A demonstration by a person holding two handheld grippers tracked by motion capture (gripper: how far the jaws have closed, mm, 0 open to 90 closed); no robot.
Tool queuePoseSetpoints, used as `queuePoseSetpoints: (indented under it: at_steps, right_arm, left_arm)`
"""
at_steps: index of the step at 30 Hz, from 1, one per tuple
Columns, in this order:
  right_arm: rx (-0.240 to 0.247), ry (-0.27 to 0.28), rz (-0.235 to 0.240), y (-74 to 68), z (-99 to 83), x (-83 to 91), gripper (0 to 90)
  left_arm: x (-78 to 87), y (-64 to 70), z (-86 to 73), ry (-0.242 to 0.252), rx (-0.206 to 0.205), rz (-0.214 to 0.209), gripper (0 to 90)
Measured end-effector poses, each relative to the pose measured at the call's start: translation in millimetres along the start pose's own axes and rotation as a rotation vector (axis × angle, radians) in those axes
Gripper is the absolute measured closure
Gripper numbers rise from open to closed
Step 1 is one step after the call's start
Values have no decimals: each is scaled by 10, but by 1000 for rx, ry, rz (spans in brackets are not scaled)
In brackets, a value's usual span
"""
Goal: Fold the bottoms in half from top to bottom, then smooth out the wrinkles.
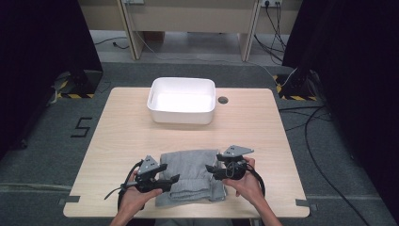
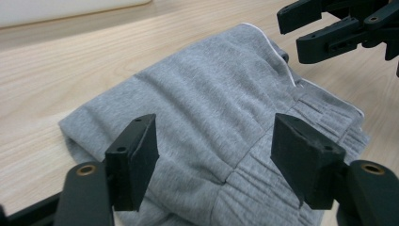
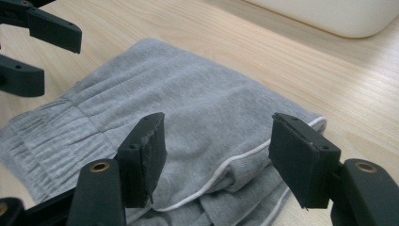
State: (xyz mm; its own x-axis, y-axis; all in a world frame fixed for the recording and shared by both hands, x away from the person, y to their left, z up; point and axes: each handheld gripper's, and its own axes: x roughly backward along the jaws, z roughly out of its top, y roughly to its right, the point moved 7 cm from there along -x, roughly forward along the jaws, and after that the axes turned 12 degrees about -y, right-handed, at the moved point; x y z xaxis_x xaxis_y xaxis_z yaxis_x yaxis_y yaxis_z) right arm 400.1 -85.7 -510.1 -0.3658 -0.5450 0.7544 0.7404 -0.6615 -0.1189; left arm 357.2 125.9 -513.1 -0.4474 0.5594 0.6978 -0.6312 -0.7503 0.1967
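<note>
A folded grey garment (image 1: 192, 175) with white piping and a ribbed band lies on the wooden table near its front edge. My left gripper (image 1: 170, 181) hovers open over the garment's left side. In the left gripper view the grey garment (image 2: 211, 108) spreads below the wide-apart jaws of my left gripper (image 2: 216, 155). My right gripper (image 1: 210, 170) stands open at the garment's right edge. In the right gripper view my right gripper (image 3: 216, 153) hangs just above the grey garment (image 3: 179, 103), holding nothing.
A white empty tub (image 1: 182, 100) stands at the table's far middle, with a dark round grommet (image 1: 222, 100) to its right. Bare wooden table (image 1: 122, 132) lies between tub and garment. Cables run over the floor at the right.
</note>
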Motion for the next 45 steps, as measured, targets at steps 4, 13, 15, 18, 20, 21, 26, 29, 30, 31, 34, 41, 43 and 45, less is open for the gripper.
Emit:
queuePoseSetpoints:
  at_steps: [4, 13, 15, 18, 20, 21, 26, 29, 30, 31, 34, 41, 43, 45]
  right_arm:
    - [-5, -6, -2, 31, -4, -7, 356]
    - [14, -19, -1, 29, -7, -56, 350]
    - [19, -20, 1, 25, 1, -81, 349]
    - [27, -35, 6, 6, -7, -117, 347]
    - [43, -51, 6, -7, -29, -165, 342]
    - [52, -64, 1, -12, -47, -189, 343]
    - [72, -137, -19, -21, -165, -317, 337]
    - [86, -136, -34, -24, -192, -365, 337]
    - [90, -140, -39, -30, -192, -367, 336]
    - [98, -139, -47, -32, -189, -374, 336]
    - [103, -143, -54, -51, -181, -399, 336]
    - [99, -138, -30, -89, -55, -518, 336]
    - [99, -136, -21, -105, 13, -581, 336]
    - [98, -129, -18, -120, 65, -632, 336]
  left_arm:
    - [-42, 25, -10, -13, 18, -2, 247]
    - [-123, 85, -111, -56, -15, 26, 220]
    - [-168, 104, -165, -79, -31, 29, 231]
    - [-246, 124, -269, -106, -61, 52, 251]
    - [-275, 131, -309, -95, -46, 47, 255]
    - [-274, 121, -320, -93, -43, 39, 259]
    - [-280, 78, -356, -75, -29, -3, 275]
    - [-276, 64, -362, -77, -31, -14, 281]
    - [-277, 56, -360, -75, -30, -18, 282]
    - [-272, 41, -361, -76, -30, -18, 283]
    - [-258, -2, -359, -79, -30, -16, 286]
    - [-189, -221, -363, -77, 0, 9, 288]
    - [-158, -306, -371, -74, 10, 22, 289]
    - [-135, -372, -378, -69, 22, 31, 289]
